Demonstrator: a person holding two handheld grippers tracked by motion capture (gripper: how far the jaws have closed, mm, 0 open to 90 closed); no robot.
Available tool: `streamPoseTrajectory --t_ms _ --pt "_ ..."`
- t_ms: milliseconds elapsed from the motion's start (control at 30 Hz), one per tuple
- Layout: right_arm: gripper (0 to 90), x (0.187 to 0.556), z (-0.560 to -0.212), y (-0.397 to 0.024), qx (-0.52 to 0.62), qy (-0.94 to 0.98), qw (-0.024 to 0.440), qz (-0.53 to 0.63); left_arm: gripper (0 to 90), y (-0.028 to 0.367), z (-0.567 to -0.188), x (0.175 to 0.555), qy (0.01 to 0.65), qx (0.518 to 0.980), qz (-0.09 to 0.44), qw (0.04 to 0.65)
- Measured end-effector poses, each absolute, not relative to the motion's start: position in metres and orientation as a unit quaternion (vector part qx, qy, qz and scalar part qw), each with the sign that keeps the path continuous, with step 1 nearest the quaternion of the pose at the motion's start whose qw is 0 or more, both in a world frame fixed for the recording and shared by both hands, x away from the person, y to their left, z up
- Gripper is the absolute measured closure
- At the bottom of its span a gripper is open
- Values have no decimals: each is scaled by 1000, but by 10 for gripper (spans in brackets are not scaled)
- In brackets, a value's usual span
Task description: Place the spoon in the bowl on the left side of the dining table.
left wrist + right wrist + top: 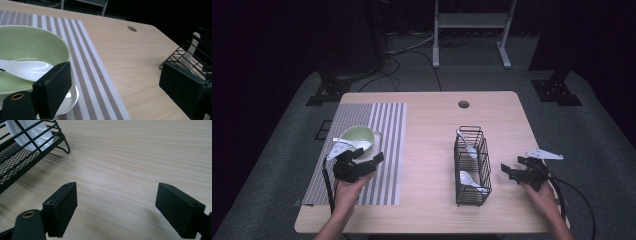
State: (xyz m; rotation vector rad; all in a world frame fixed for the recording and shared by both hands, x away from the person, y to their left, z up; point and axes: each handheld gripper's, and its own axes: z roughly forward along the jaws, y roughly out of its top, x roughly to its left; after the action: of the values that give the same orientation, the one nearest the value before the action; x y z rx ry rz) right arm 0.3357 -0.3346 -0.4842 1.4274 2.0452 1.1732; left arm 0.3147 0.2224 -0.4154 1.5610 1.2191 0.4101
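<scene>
Dark room surrounds the wooden table, striped mat at left; both grippers, left and right, gape empty.

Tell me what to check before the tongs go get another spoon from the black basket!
1. Left tongs open and empty: ok, nothing is between the jaws.
2. Right tongs open and empty: ok, they hang over bare table.
3. Spoons left in the wire basket: ok, two white spoons show inside.
4. Green bowl on the striped mat: ok, on its white plate.
5. Room in the bowl: ok, one spoon lies there.
6. Basket upright and steady: ok, standing; how firmly, cannot tell.
</scene>
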Motion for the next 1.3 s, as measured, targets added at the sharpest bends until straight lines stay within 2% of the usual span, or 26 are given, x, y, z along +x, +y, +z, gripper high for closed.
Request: streamPoseTrajectory --t_ms 867,1300 --pt "165 335 -484 -334 508 728 192 418 99 174 -432 307 478 688 139 528" --pt "165 334 -484 -336 507 725 193 424 99 166 -441 299 466 697 133 528"
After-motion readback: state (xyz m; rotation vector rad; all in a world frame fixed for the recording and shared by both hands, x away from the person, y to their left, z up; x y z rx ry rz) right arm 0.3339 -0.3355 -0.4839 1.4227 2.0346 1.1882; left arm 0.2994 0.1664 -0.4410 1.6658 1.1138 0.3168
